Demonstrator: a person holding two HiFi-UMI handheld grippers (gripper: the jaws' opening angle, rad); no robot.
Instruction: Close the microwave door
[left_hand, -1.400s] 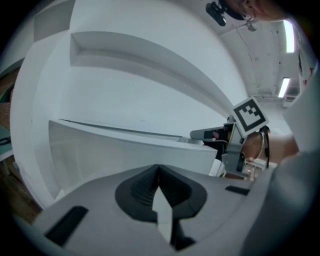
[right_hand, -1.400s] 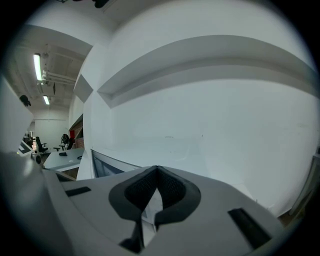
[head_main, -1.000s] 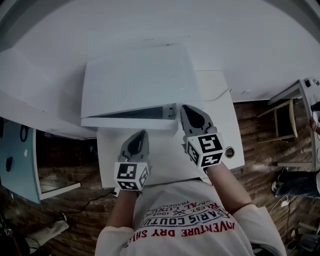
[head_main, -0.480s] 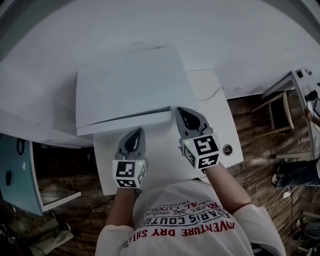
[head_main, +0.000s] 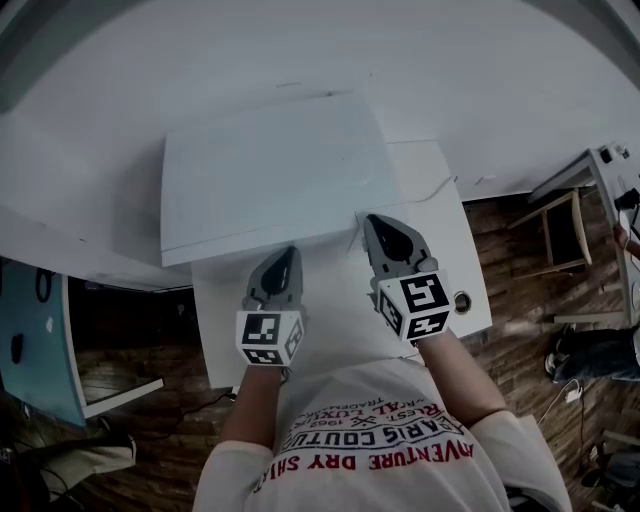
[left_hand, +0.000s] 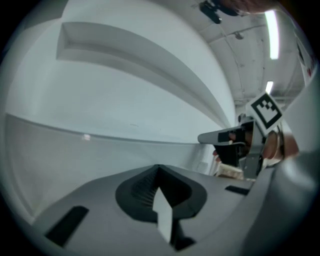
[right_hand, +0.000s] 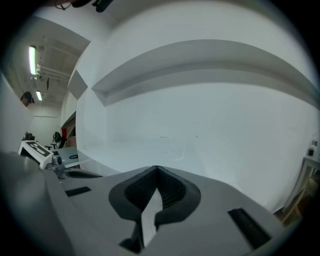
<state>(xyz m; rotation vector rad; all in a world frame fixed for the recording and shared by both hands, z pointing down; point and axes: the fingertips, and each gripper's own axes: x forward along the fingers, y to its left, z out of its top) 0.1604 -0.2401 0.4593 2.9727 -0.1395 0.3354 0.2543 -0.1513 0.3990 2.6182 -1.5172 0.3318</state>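
Note:
A white microwave (head_main: 270, 170) stands on a white table (head_main: 330, 325), seen from above, its door flush with the front. My right gripper (head_main: 377, 222) is shut, its tip at the microwave's front right corner. My left gripper (head_main: 285, 256) is shut too, its tip just short of the front edge. The microwave's white front (left_hand: 125, 100) fills the left gripper view, where my left gripper (left_hand: 158, 167) points at it and the right gripper (left_hand: 206, 137) shows at the right, against that front. My right gripper (right_hand: 157, 169) faces the same white front (right_hand: 200, 115) close up.
A round grommet hole (head_main: 461, 300) lies in the table by the right hand, and a thin cable (head_main: 440, 186) runs off the microwave's right side. A chair (head_main: 560, 235) stands on the wooden floor at right. A pale blue cabinet (head_main: 35, 340) is at left.
The microwave door, ajar a second ago, has swung flush with the front. My right gripper stayed at its right end. The left gripper shifted slightly right.

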